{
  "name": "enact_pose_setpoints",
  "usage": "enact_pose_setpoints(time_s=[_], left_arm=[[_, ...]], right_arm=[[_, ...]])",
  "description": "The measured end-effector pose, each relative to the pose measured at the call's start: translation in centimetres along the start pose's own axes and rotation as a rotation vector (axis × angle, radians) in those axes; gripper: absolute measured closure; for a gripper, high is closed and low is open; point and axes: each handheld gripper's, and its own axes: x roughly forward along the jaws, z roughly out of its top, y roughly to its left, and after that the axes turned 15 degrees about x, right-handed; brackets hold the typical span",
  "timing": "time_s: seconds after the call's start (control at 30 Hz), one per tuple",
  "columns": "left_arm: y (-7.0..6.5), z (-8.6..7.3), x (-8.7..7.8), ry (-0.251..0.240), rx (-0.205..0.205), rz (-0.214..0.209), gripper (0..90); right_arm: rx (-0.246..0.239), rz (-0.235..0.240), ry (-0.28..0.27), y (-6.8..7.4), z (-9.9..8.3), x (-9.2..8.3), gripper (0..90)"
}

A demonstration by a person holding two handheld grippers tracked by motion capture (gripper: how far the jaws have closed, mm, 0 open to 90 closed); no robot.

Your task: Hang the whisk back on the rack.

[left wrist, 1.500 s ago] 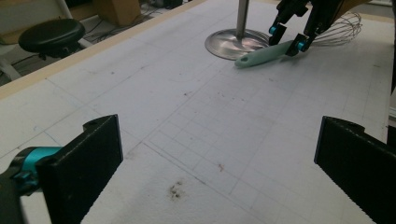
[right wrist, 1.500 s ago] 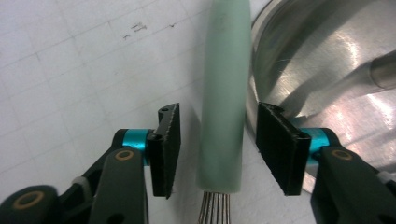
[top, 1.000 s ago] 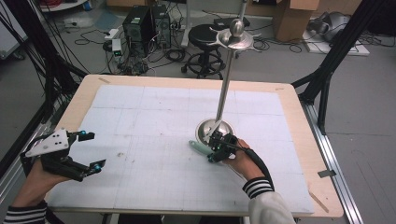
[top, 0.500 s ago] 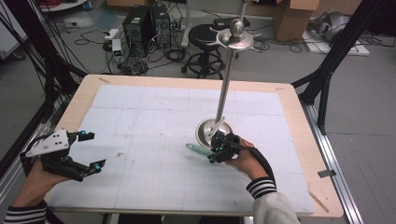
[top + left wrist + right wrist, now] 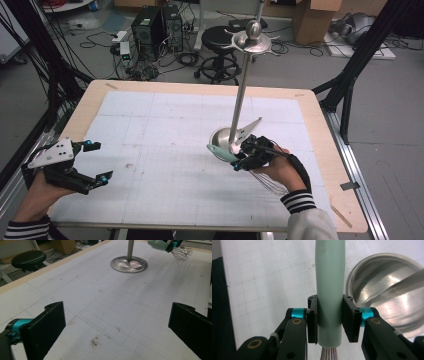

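Steel stand (image 5: 243,90) rises mid-table; the right gripper (image 5: 329,320) pinches a whisk (image 5: 329,277) by its green handle, just beside the stand's base (image 5: 224,137). Likely step: carrying it to hang. Next calls for raising it to the top hooks. The left gripper (image 5: 97,161) is spread, holding nothing.

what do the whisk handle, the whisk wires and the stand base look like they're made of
Whisk handle: looks like matte pale green plastic or silicone, smooth, no glare.
Whisk wires: thin bare metal, probably steel, faintly shiny.
Stand base: polished metal, likely stainless steel, mirror-like with bright reflections.
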Motion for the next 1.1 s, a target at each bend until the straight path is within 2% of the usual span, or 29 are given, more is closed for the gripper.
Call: enact_pose_setpoints(time_s=[0.53, 0.77, 0.9, 1.1], left_arm=[[0.1, -0.2, 0.0, -0.007, -0.009, -0.014, 1.7], [0.2, -0.3, -0.1, -0.007, -0.019, -0.012, 1.7], [0.2, -0.3, 0.0, -0.004, -0.018, -0.012, 1.7], [0.2, -0.3, 0.0, -0.003, -0.018, -0.009, 1.7]], right_arm=[[0.037, 0.038, -0.163, -1.0, -2.1, -5.8, 69.5], [0.056, 0.057, -0.256, -1.4, -2.7, -8.5, 69.6], [0.065, 0.051, -0.286, -1.6, -2.9, -10.0, 69.6], [0.070, 0.068, -0.348, -2.0, -3.0, -12.0, 69.6]])
